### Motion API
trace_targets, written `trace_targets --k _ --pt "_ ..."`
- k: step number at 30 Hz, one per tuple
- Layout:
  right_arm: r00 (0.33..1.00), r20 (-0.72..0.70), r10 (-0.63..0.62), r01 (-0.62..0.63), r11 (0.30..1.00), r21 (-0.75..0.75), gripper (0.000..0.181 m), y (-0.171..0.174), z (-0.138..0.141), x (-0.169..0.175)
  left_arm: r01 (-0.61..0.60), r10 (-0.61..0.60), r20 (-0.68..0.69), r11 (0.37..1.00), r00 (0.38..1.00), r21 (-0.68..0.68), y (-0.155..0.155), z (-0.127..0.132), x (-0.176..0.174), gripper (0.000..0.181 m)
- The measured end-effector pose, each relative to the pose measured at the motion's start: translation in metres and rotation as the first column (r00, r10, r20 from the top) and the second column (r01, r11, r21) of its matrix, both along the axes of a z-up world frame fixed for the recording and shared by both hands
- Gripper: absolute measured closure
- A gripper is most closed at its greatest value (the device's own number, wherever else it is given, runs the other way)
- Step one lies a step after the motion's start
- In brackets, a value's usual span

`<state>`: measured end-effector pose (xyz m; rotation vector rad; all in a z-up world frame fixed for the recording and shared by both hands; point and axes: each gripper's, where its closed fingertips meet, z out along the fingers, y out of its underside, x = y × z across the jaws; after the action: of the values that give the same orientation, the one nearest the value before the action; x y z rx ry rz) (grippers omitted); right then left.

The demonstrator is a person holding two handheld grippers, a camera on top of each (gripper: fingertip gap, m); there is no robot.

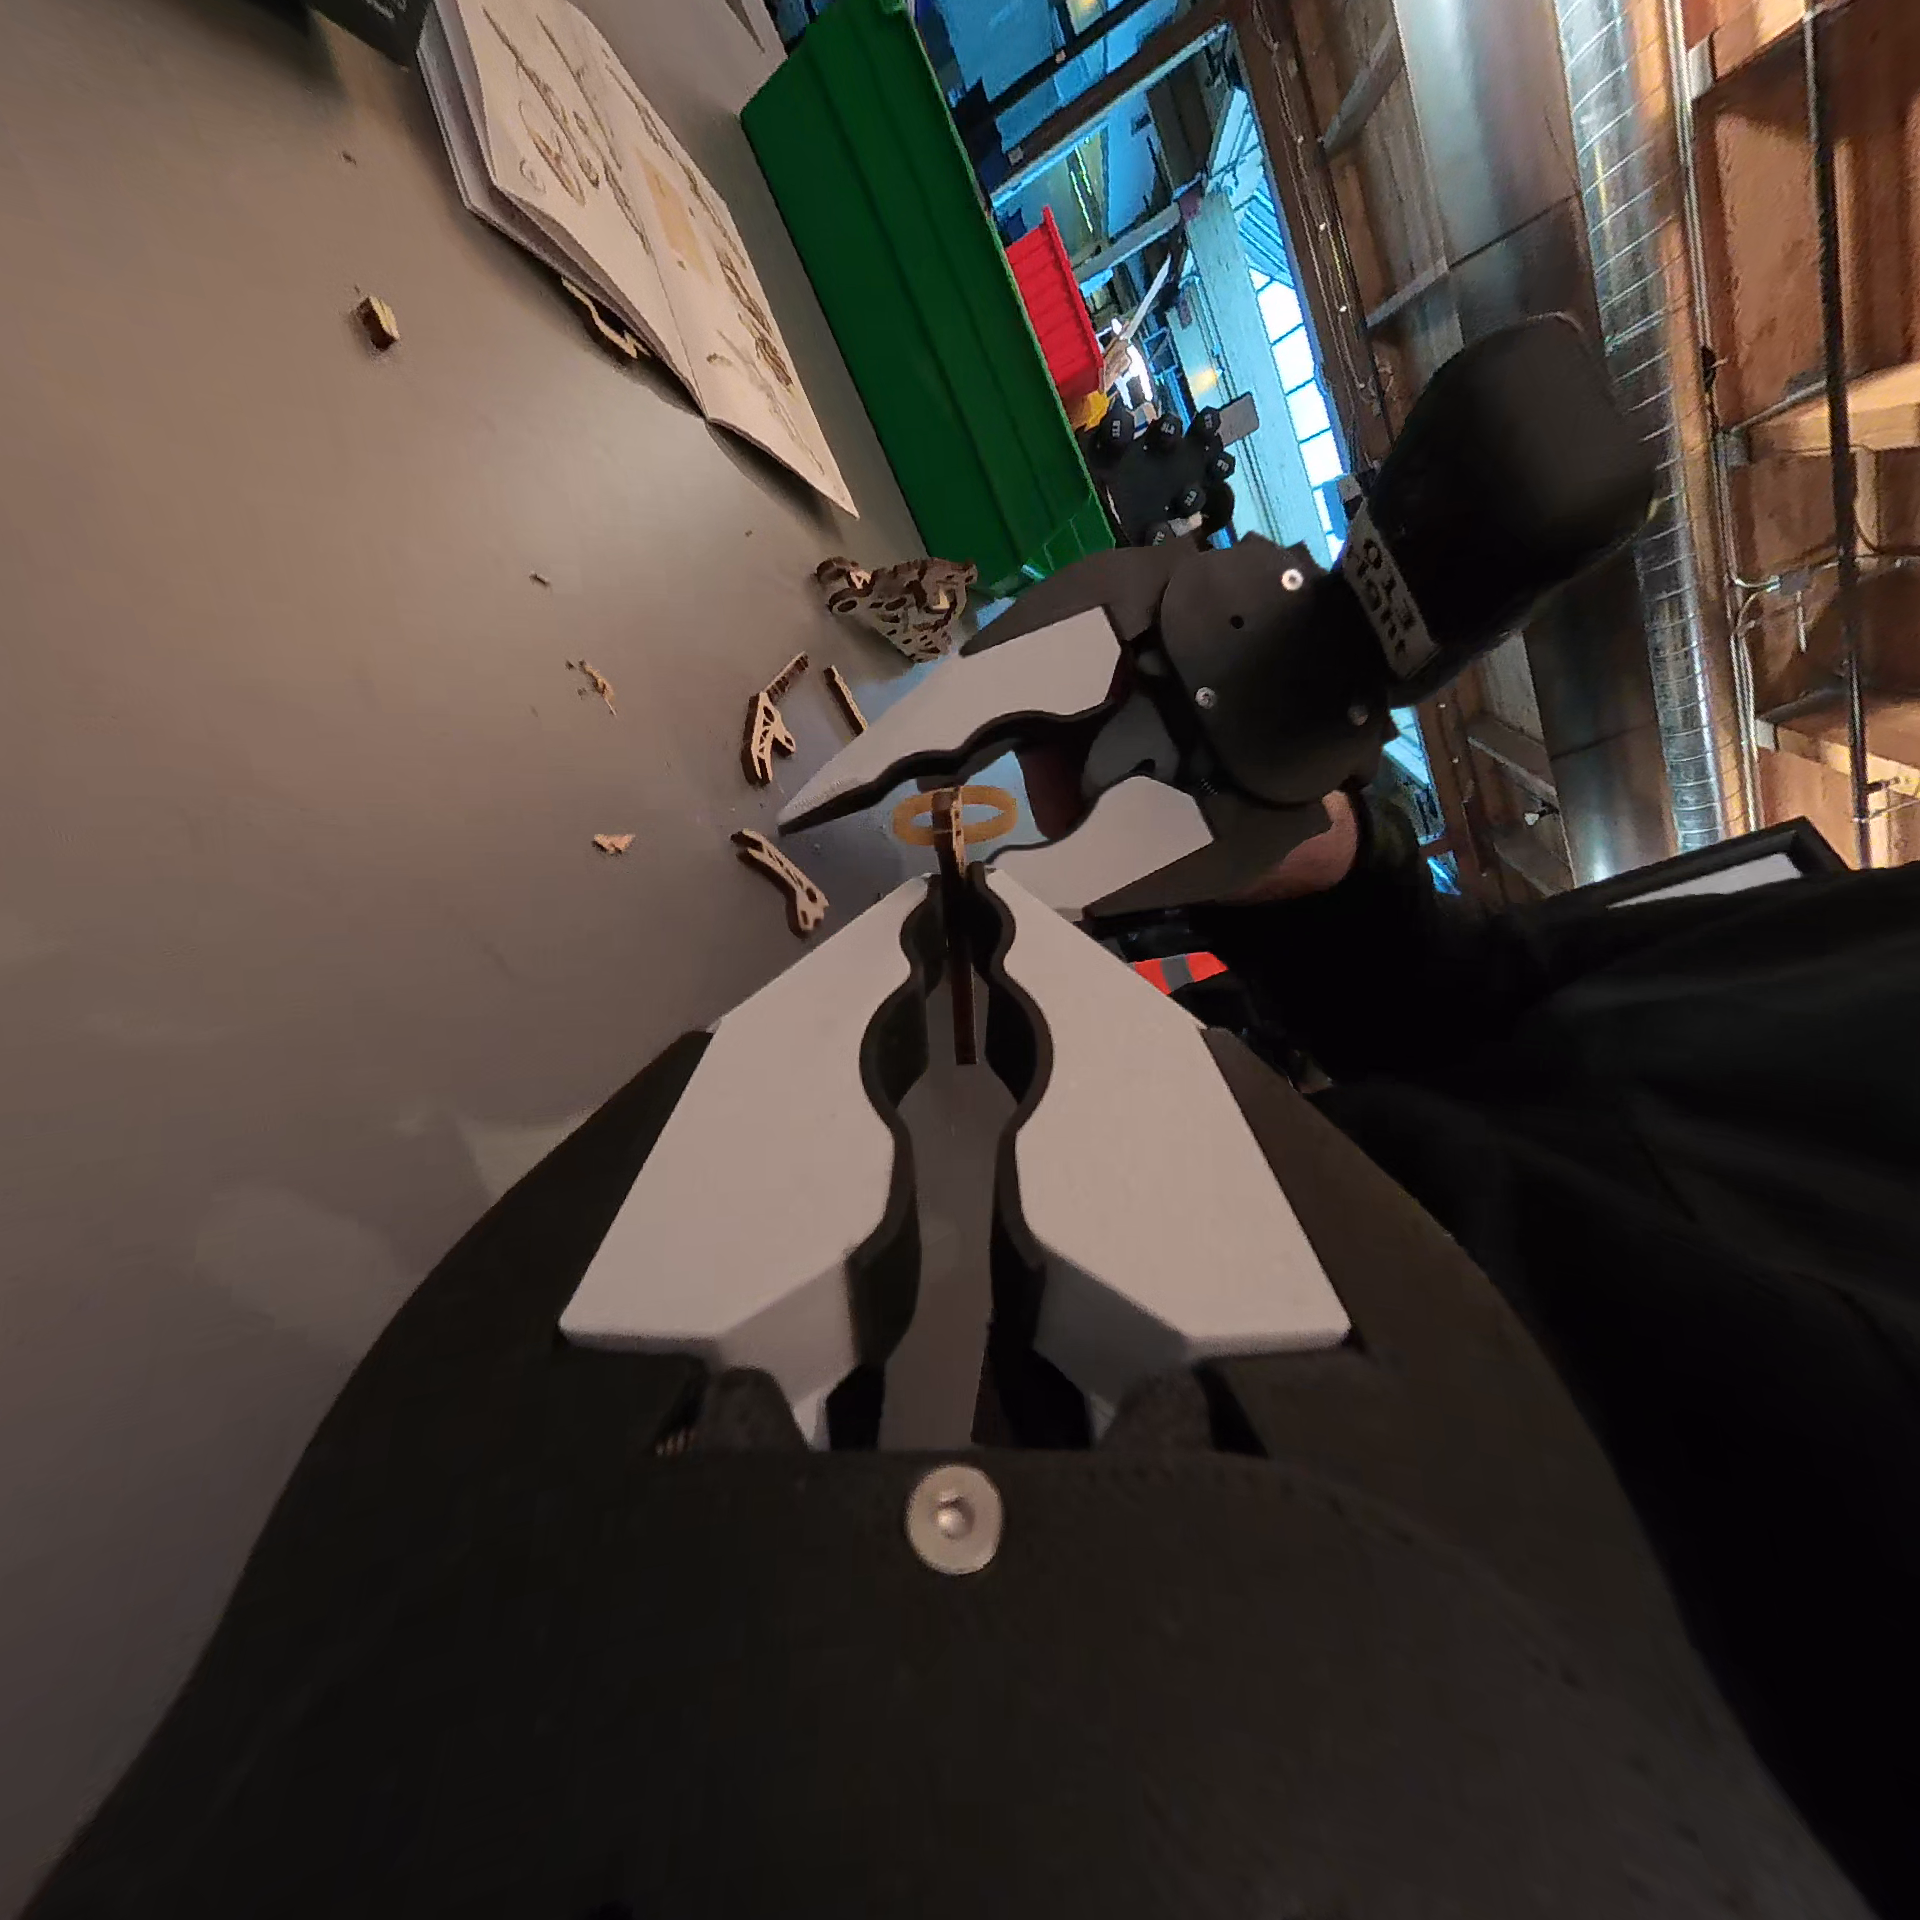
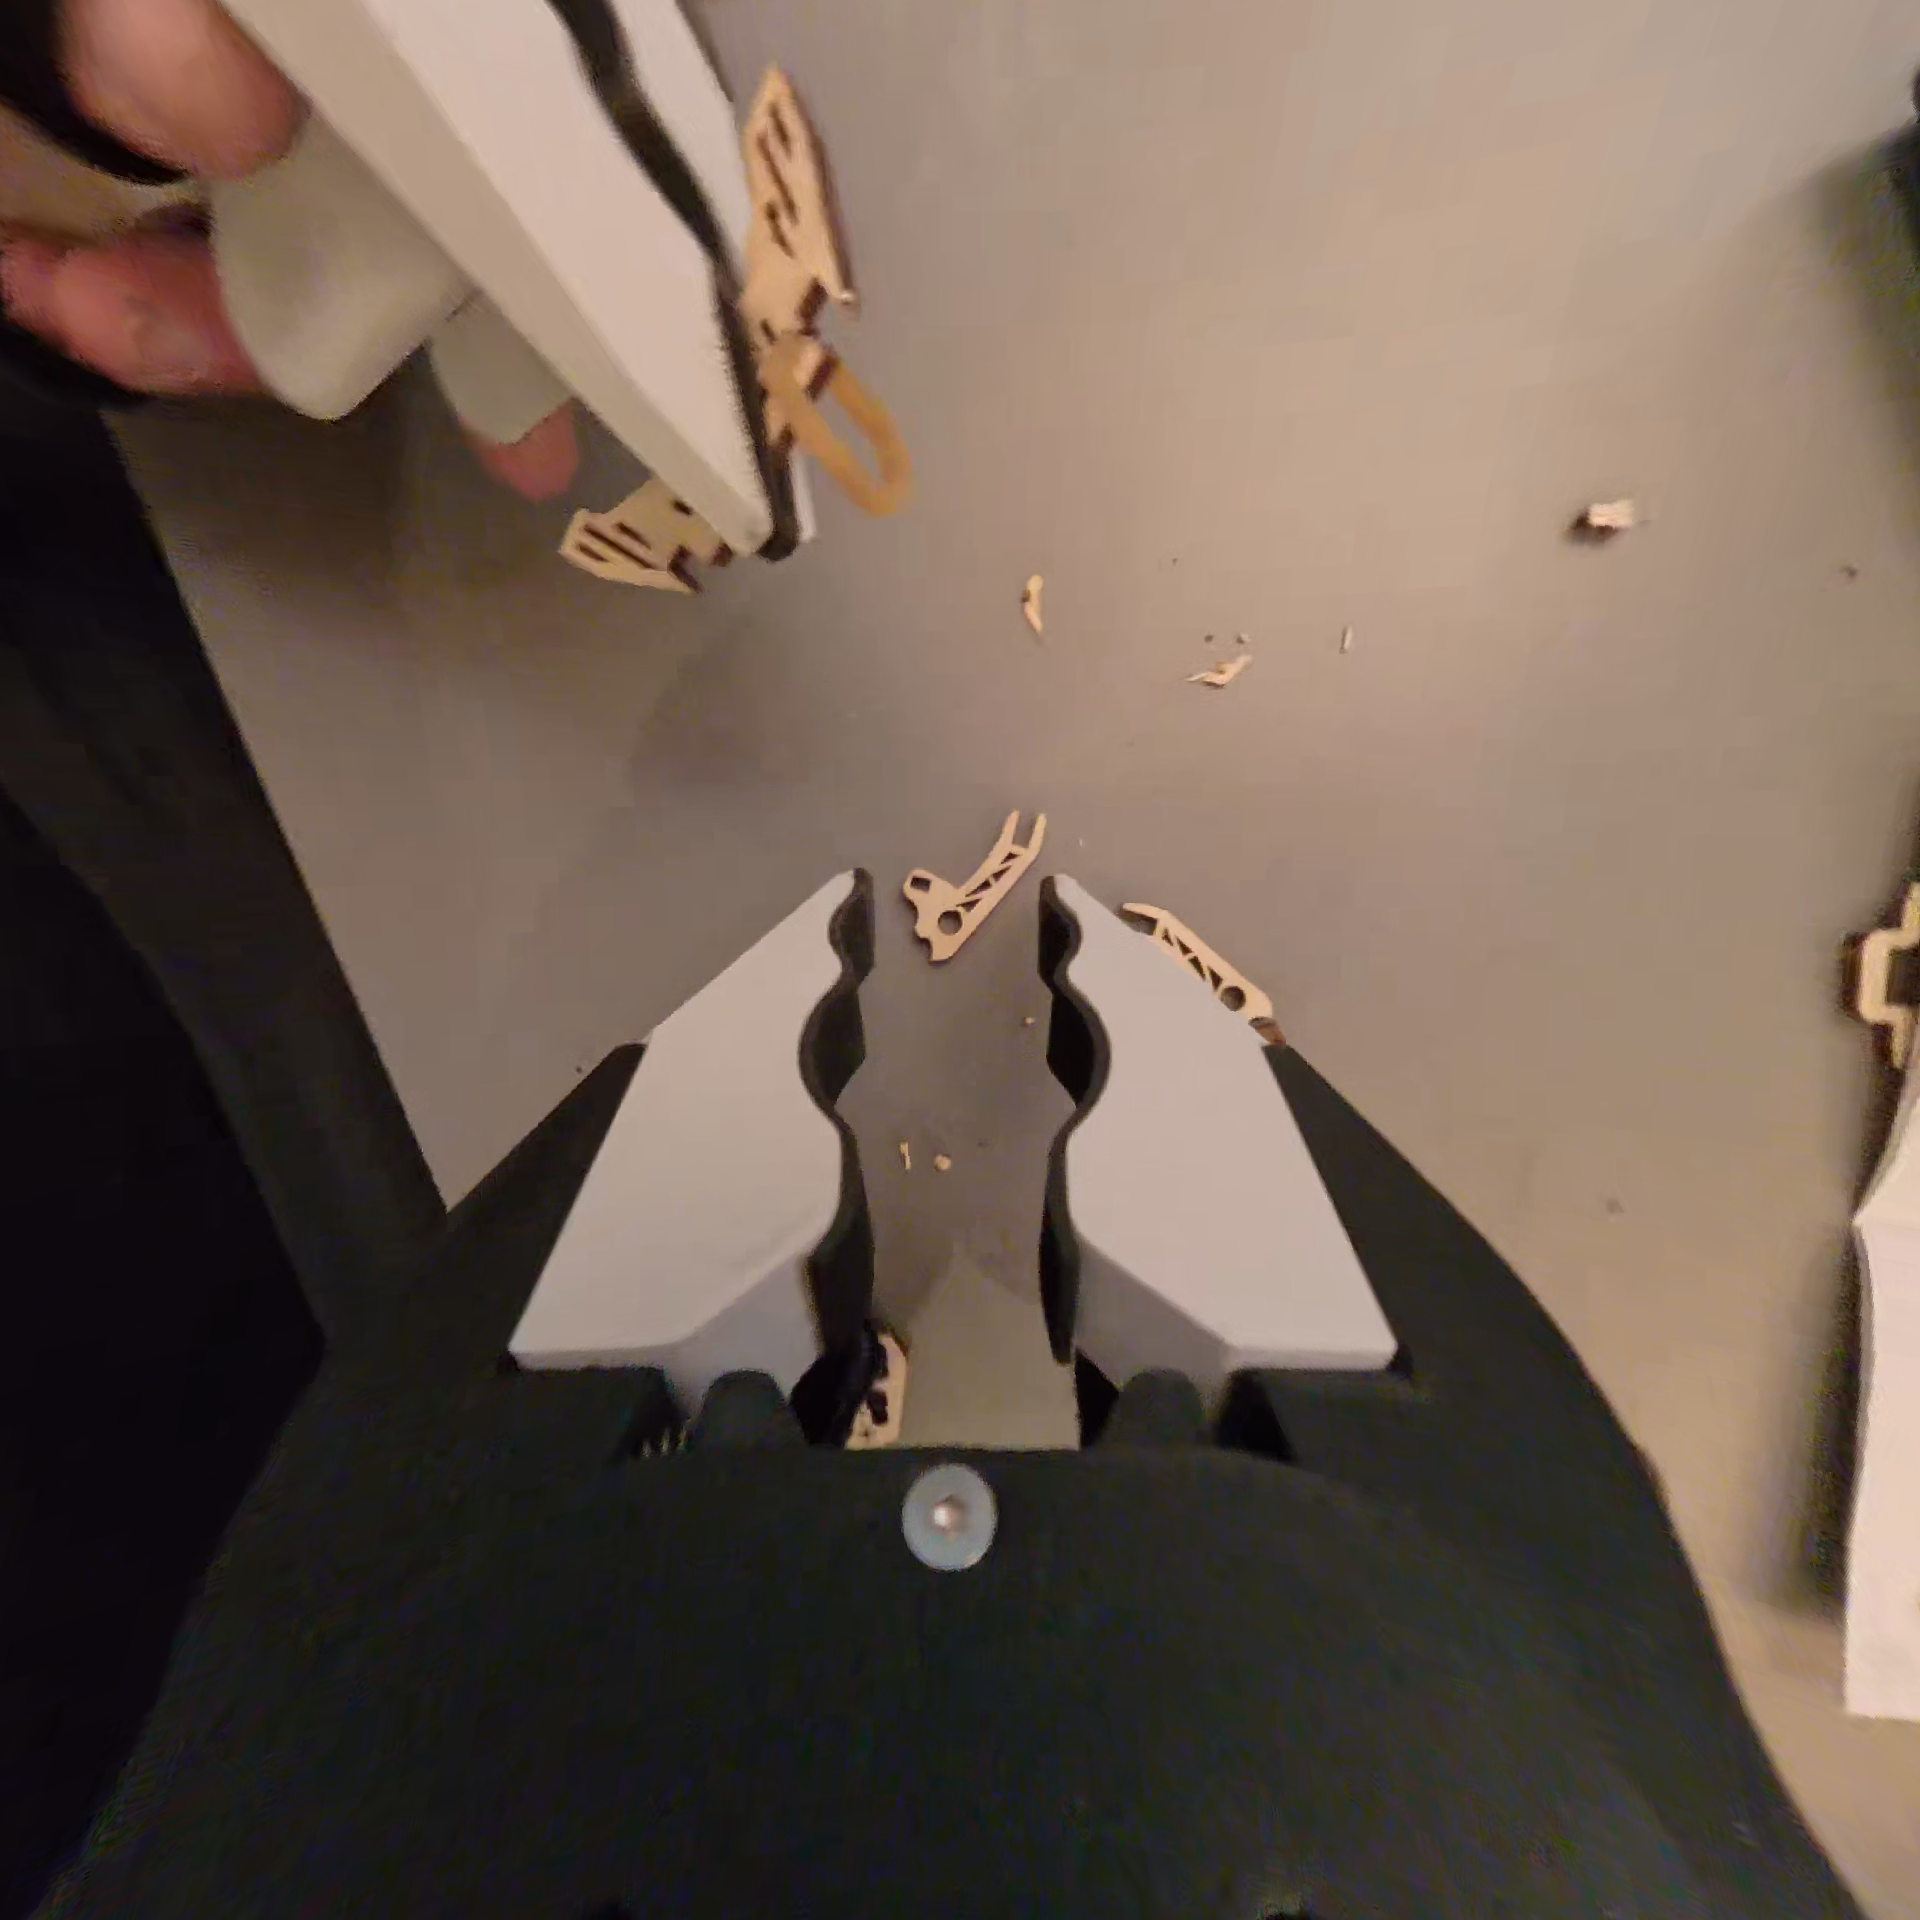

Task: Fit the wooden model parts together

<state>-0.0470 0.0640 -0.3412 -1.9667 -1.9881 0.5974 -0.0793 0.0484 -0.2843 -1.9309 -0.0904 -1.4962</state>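
My left gripper is shut on a thin flat wooden part, seen edge-on, with a pale loop sticking out past the tips. In the right wrist view the left gripper is at the upper left, a hand behind it, holding this slotted wooden assembly with its loop above the grey table. My right gripper is open and empty, pointing down at the table. A small wooden strut lies between its tips. A second strut lies beside the right finger.
Loose struts and a small built wooden assembly lie on the grey table. An open instruction booklet and a green bin are beyond. Wood chips are scattered about. Another wooden part sits at the right edge.
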Motion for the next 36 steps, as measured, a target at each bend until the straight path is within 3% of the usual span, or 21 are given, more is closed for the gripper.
trace_targets --k 1,6,11,15,20,24,28,33,36 --pt "1.000 0.006 -0.012 0.012 1.000 0.018 0.154 0.001 -0.004 0.001 0.002 -0.002 0.002 1.000 1.000 -0.004 -0.001 -0.002 0.001 0.181" --pt "0.999 -0.036 -0.003 0.006 0.997 0.074 0.165 0.003 -0.005 -0.004 -0.008 0.008 0.004 1.000 1.000 -0.001 0.001 -0.002 -0.003 0.181" --pt "0.982 -0.093 0.167 -0.123 0.925 0.360 0.166 0.014 0.014 -0.007 -0.018 0.018 0.014 1.000 1.000 -0.013 0.002 -0.003 -0.006 0.181" --pt "0.933 -0.116 0.340 -0.199 0.757 0.622 0.167 0.020 0.042 -0.013 0.016 -0.015 0.126 1.000 0.992 -0.010 0.003 0.008 0.003 0.181" --pt "0.869 -0.046 0.493 -0.252 0.519 0.817 0.167 0.019 0.060 -0.016 0.038 -0.032 0.260 0.999 0.965 -0.018 0.007 0.020 0.015 0.181" --pt "0.821 -0.014 0.571 -0.281 0.425 0.860 0.166 0.014 0.064 -0.015 0.004 -0.003 0.315 1.000 0.949 -0.004 0.014 0.028 0.016 0.180" --pt "0.819 -0.085 0.568 -0.265 0.505 0.822 0.166 0.007 0.068 -0.015 -0.094 0.081 0.277 0.995 0.957 0.034 0.022 0.029 0.010 0.180" --pt "0.826 -0.212 0.522 -0.269 0.696 0.666 0.167 -0.006 0.064 -0.012 -0.123 0.102 0.246 0.990 0.964 0.073 0.025 0.029 0.012 0.181" --pt "0.837 -0.241 0.491 -0.238 0.723 0.649 0.167 -0.003 0.067 -0.011 -0.113 0.089 0.233 0.990 0.968 0.090 0.022 0.031 0.011 0.180"
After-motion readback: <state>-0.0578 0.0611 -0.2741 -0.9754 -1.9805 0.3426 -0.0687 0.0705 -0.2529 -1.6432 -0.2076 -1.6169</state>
